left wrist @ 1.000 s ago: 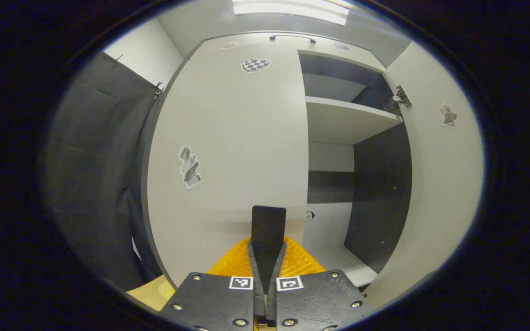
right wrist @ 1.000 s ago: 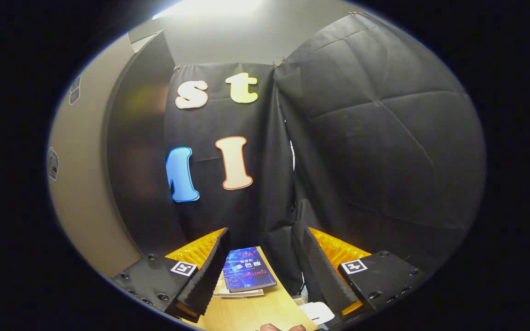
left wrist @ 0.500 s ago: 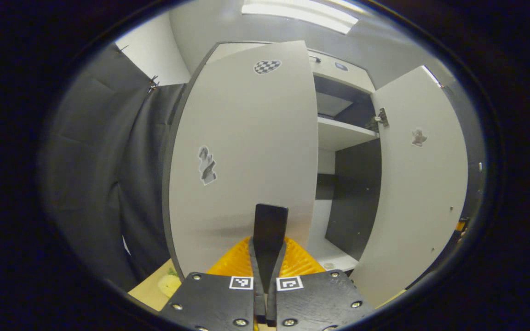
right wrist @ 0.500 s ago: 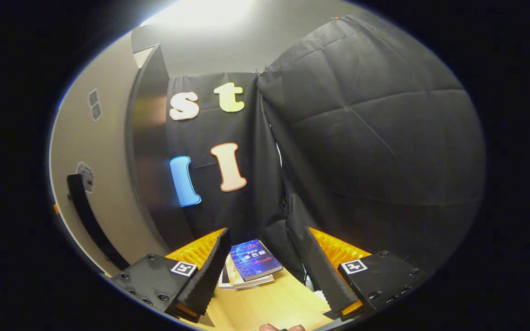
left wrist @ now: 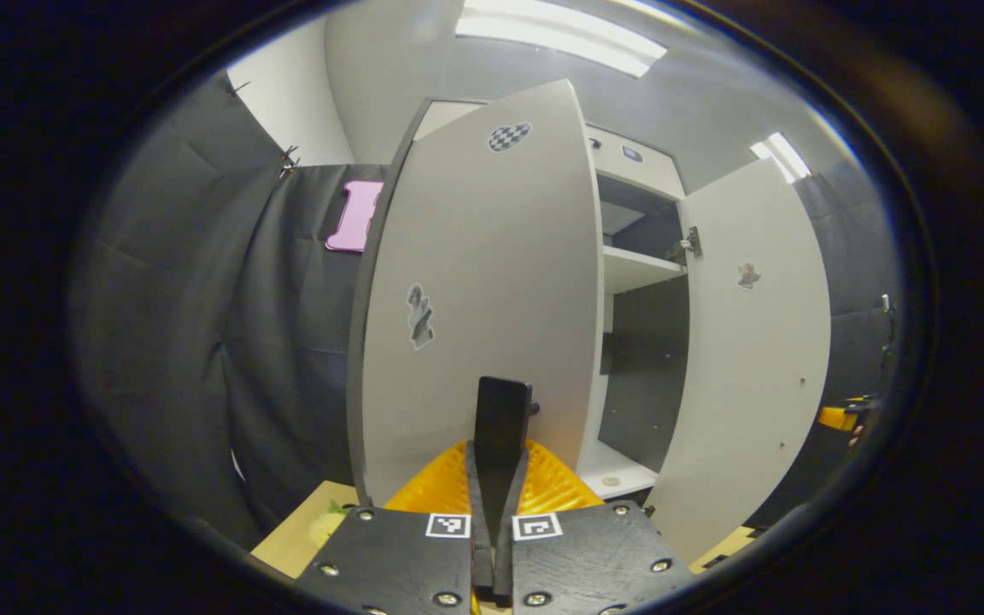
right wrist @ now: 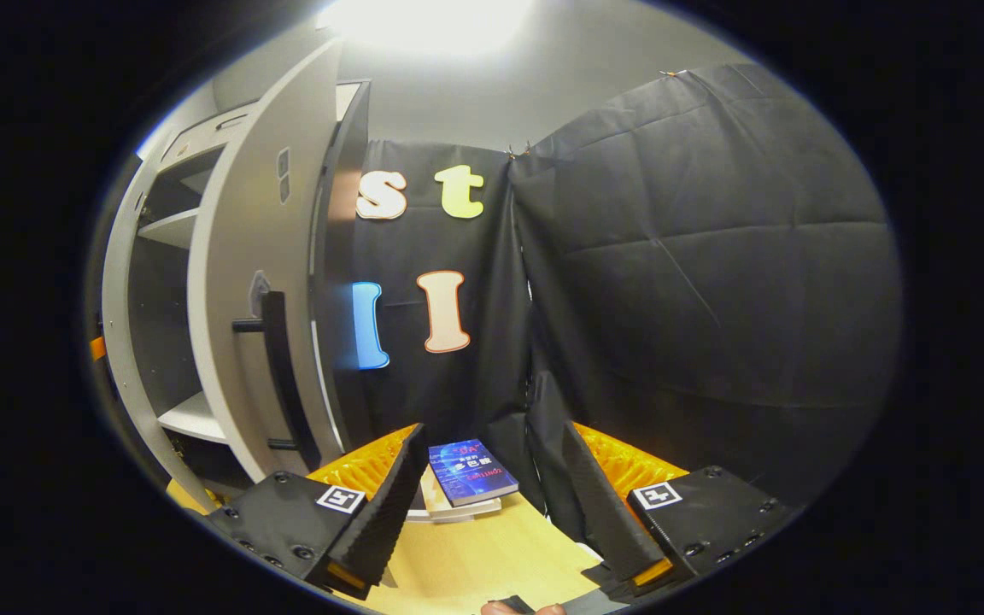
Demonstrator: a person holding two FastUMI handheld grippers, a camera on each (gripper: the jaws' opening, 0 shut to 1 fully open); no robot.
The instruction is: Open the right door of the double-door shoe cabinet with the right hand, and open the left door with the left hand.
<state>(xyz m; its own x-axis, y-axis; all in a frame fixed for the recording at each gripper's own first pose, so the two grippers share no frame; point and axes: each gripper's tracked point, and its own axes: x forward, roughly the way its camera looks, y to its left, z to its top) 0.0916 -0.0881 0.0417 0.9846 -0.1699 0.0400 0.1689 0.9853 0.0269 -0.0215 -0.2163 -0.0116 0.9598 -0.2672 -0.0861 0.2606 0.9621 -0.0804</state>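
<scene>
The white left door [left wrist: 483, 282] of the shoe cabinet stands part open. My left gripper [left wrist: 499, 453] is shut on its black handle [left wrist: 502, 410], seen edge-on between the fingers. The right door [left wrist: 757, 342] stands swung wide, with shelves [left wrist: 637, 266] showing between the two doors. In the right gripper view that right door [right wrist: 244, 282] and its black handle [right wrist: 280, 376] lie to the left. My right gripper [right wrist: 492, 436] is open and empty, apart from the door and pointing at the black cloth wall.
A wooden table [right wrist: 475, 564] lies under the right gripper, with a blue book [right wrist: 471, 471] on a small stack at its far edge. Black cloth walls [right wrist: 697, 273] close in the right and left [left wrist: 202, 325] sides. A hand [right wrist: 526, 608] shows at the bottom edge.
The left door has swung further open with my left gripper on its handle. My right gripper has drawn back from the right door, bringing door, handle and shelves into its view.
</scene>
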